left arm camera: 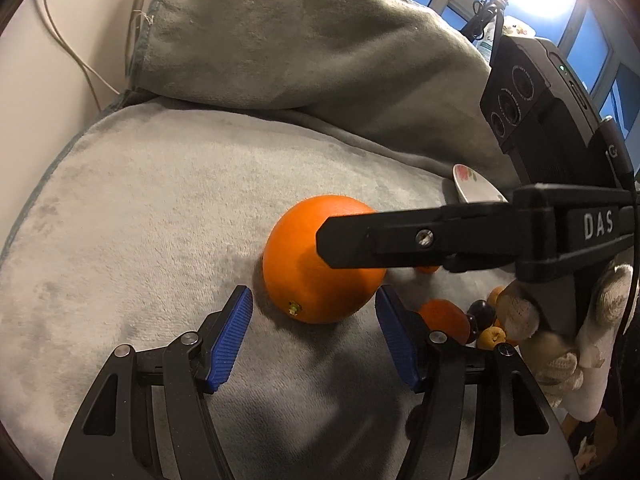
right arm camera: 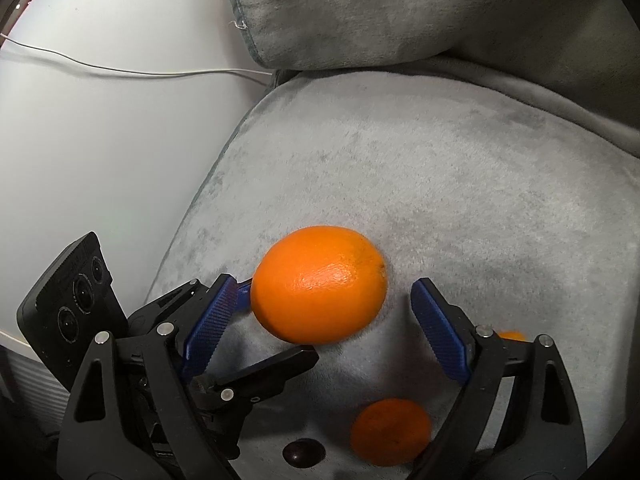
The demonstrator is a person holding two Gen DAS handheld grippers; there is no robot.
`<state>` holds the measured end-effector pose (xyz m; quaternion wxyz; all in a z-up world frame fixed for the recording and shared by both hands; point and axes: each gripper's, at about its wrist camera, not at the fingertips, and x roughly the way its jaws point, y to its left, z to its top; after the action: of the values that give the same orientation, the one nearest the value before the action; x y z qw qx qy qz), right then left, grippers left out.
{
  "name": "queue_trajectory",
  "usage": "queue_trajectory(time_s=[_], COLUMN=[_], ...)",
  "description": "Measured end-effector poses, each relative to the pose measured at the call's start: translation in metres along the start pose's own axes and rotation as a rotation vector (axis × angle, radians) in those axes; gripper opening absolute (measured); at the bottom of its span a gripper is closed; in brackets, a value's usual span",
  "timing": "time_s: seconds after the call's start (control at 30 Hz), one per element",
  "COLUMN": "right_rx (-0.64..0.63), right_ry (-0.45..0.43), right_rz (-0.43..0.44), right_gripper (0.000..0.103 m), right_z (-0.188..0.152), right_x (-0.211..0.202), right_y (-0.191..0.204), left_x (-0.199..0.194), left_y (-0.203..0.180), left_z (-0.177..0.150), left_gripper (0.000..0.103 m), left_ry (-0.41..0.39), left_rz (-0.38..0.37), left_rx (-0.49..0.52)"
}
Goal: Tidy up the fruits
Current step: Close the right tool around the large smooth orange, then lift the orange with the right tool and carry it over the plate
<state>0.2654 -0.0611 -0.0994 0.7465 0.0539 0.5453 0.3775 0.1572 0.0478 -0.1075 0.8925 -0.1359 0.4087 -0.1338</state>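
Note:
A large orange (left arm camera: 320, 260) lies on the grey sofa cushion (left arm camera: 140, 200). My left gripper (left arm camera: 314, 336) is open, its blue pads just short of the orange on either side. My right gripper (right arm camera: 320, 328) is open too, and the same orange (right arm camera: 320, 284) sits between its blue pads without being squeezed. The right gripper's black finger (left arm camera: 400, 240) crosses in front of the orange in the left wrist view. The left gripper's finger (right arm camera: 264, 372) shows under the orange in the right wrist view.
Small fruits lie to the right: a tangerine (left arm camera: 444, 316), a dark plum (left arm camera: 482, 312), a yellow fruit (left arm camera: 492, 336). A white flowered dish (left arm camera: 472, 188) sits behind them. A back cushion (left arm camera: 300, 40) rises beyond. A tangerine (right arm camera: 390, 436) and a dark fruit (right arm camera: 303, 452) lie near.

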Motion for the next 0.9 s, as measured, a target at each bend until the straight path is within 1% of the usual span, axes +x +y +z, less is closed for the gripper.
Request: queue_trajectory(time_s=[0.03,0.13,0.2,0.23,0.3,0.5,0.9], right_rx=[0.003,0.014,0.02,0.026,0.023,0.023,0.016], right_ry=[0.003,0.012,0.016,0.018,0.012,0.006,-0.018], right_rz=[0.004,0.006,0.022,0.033,0.031,0.03,0.035], right_gripper=[0.085,0.082,0.078,0.077,0.077,0.077,0.077], right_z=[0.0,-0.002,-0.003,-0.004,-0.005,-0.007,-0.011], right_x=[0.001,0.005,0.006,0.007,0.007,0.008,-0.003], right_y=[-0.001,-0.003,-0.004,-0.004,-0.003,-0.003,-0.001], left_x=[0.001,0.005,0.007,0.008,0.01,0.017,0.004], left_y=[0.0,0.0,-0.001,-0.001,-0.002,-0.001,-0.012], left_z=[0.002,0.006,0.009,0.01,0.009,0.013,0.003], left_gripper=[0.062,0.062,0.059,0.058,0.056,0.056,0.055], left_ry=[0.002,0.01,0.013,0.015,0.017,0.014,-0.016], left_rz=[-0.004,-0.015,-0.019,-0.023,-0.028,-0.028,-0.015], left_rx=[-0.003,-0.005,-0.002,0.0,0.0,-0.002,0.017])
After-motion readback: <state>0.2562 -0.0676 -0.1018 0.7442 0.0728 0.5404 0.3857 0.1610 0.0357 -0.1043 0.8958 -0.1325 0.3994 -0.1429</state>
